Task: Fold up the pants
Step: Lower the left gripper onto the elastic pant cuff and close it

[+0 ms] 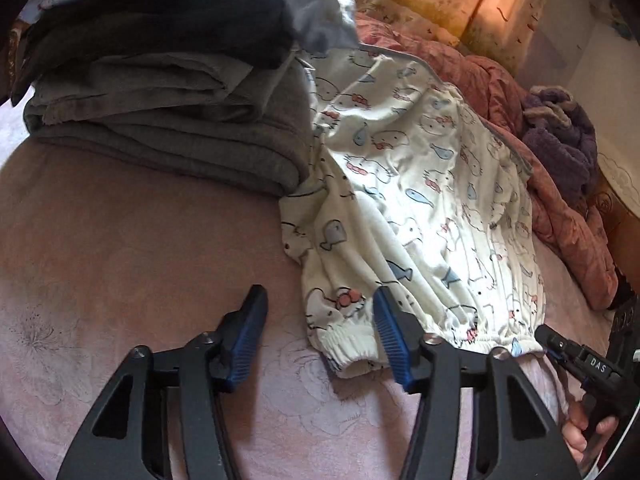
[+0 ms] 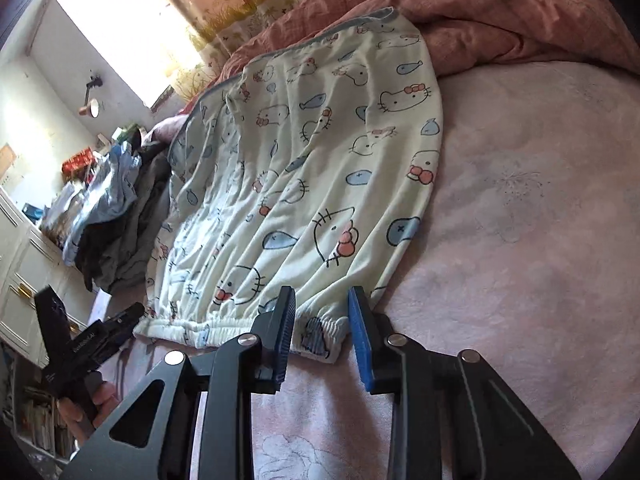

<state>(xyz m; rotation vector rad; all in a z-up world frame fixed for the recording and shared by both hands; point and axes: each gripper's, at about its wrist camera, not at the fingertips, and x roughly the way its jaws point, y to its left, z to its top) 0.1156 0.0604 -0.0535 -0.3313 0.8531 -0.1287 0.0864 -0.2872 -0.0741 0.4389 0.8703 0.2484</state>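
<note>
White pants printed with cat faces and blue fish lie flat on the pink bed, cuffs toward me; they also show in the right wrist view. My left gripper is open just over the left cuff, its right finger lying on the fabric. My right gripper is open with both fingertips either side of the right cuff. The right gripper also shows at the edge of the left wrist view, and the left gripper in the right wrist view.
A stack of folded grey and dark clothes sits left of the pants. A rumpled pink duvet and a purple fleece lie behind. A pink sheet covers the bed. A white cabinet stands at the left.
</note>
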